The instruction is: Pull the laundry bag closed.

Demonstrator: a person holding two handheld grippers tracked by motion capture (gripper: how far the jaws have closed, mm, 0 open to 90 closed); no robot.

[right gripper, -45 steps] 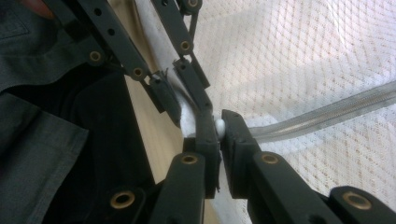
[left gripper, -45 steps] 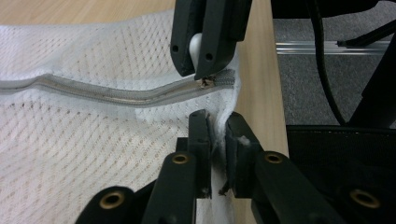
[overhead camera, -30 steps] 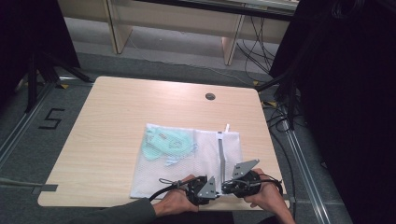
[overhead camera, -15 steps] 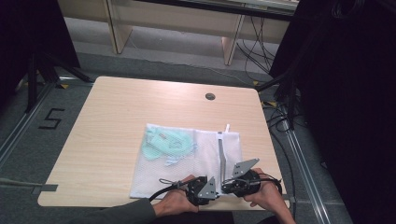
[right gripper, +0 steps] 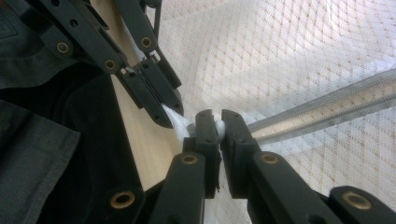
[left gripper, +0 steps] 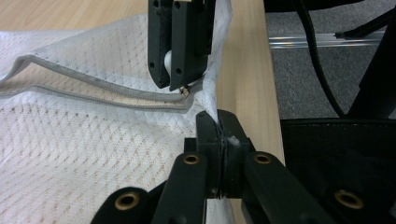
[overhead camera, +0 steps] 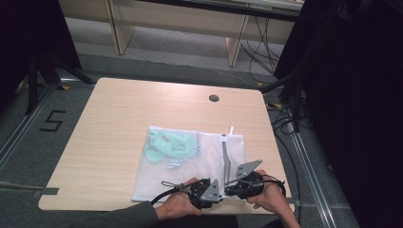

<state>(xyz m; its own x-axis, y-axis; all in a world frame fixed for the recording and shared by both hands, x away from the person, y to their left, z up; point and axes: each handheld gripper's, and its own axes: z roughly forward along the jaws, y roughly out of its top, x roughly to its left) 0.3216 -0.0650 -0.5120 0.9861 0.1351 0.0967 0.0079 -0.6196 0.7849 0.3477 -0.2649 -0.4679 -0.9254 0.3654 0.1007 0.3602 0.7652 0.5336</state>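
Note:
A white mesh laundry bag [overhead camera: 209,164] lies flat on the wooden table [overhead camera: 114,128], with a mint-green garment [overhead camera: 168,147] inside it and a grey zipper [overhead camera: 224,154] running toward its near edge. Both grippers meet at that near edge. My left gripper [overhead camera: 210,194] [left gripper: 218,122] is shut on a pinch of mesh bag [left gripper: 70,140] just beside the zipper's end. My right gripper [overhead camera: 237,186] [right gripper: 218,122] is shut on a small white piece at the zipper [right gripper: 327,105] end, tip to tip with the left one [right gripper: 163,109]. In the left gripper view the right gripper [left gripper: 180,51] stands just beyond my jaws.
A round cable hole [overhead camera: 214,98] sits near the table's far edge. Cables [overhead camera: 280,123] trail on the floor to the right, and a taped "5" [overhead camera: 52,120] marks the floor at the left. The table's near edge runs just under both hands.

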